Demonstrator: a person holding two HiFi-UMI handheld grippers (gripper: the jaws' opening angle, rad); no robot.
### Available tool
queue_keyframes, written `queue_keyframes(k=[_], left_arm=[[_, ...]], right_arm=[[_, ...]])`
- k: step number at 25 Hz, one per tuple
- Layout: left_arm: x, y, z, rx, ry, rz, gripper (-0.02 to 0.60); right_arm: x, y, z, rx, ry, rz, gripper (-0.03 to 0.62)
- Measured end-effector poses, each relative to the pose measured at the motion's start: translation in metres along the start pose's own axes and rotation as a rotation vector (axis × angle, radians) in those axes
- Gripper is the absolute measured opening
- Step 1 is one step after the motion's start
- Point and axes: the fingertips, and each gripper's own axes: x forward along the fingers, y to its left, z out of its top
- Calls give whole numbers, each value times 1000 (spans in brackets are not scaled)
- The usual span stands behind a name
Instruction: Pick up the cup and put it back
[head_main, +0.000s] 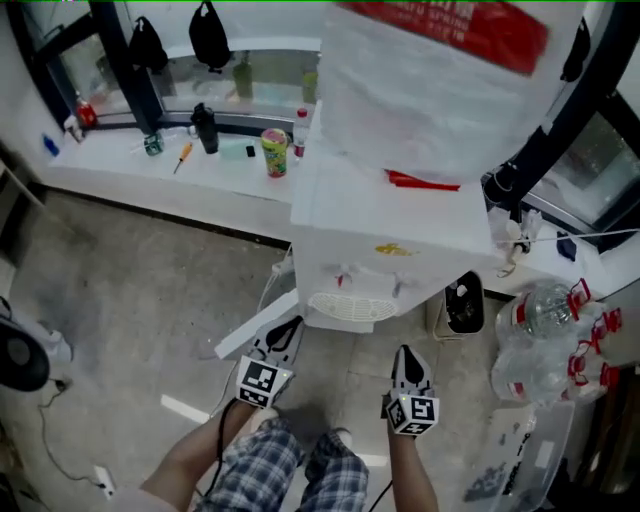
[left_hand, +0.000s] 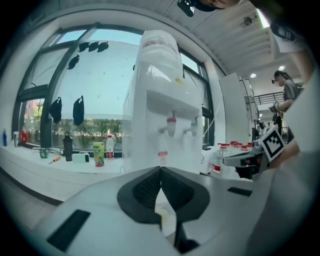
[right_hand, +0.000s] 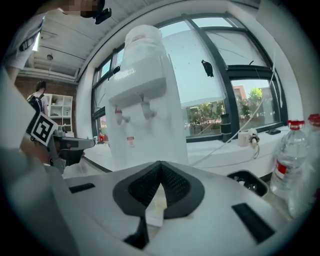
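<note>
Pointing forward and slightly down in the head view, the left gripper (head_main: 288, 328) and the right gripper (head_main: 404, 352) are sitting side by side but apart. Each is riding at the end of an outstretched forearm above plaid-clad legs (head_main: 290, 470), and both are aiming at one white water dispenser (head_main: 390, 230) with two taps. One green and pink cup (head_main: 274, 152) is standing upright on the white window counter (head_main: 120, 172), left of the dispenser and well apart from both grippers. One black bottle (head_main: 205, 128) is standing near it and one orange-handled screwdriver (head_main: 182, 156) is lying near it, while two black bags (head_main: 210, 35) are hanging at the window. In the left gripper view, that gripper's jaws are meeting at their tips with nothing between them, and the cup is showing far off on the counter at the left. In the right gripper view, the jaws are likewise pressing together empty, and two red-capped clear bottles (right_hand: 289, 161) are standing at the right edge.
</note>
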Motion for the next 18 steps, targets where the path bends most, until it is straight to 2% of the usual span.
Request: queue_keyframes(k=[5, 11, 14, 18], left_arm=[[-48, -7, 94, 23, -31, 24, 25], [-80, -27, 268, 28, -20, 17, 25], [-90, -37, 324, 24, -60, 12, 25], [-106, -35, 385, 26, -102, 9, 25]], right_arm=[[-52, 10, 102, -19, -55, -11, 18], [-109, 0, 274, 13, -77, -27, 18], [-135, -9, 331, 7, -113, -28, 18], [-166, -1, 398, -26, -179, -24, 18]])
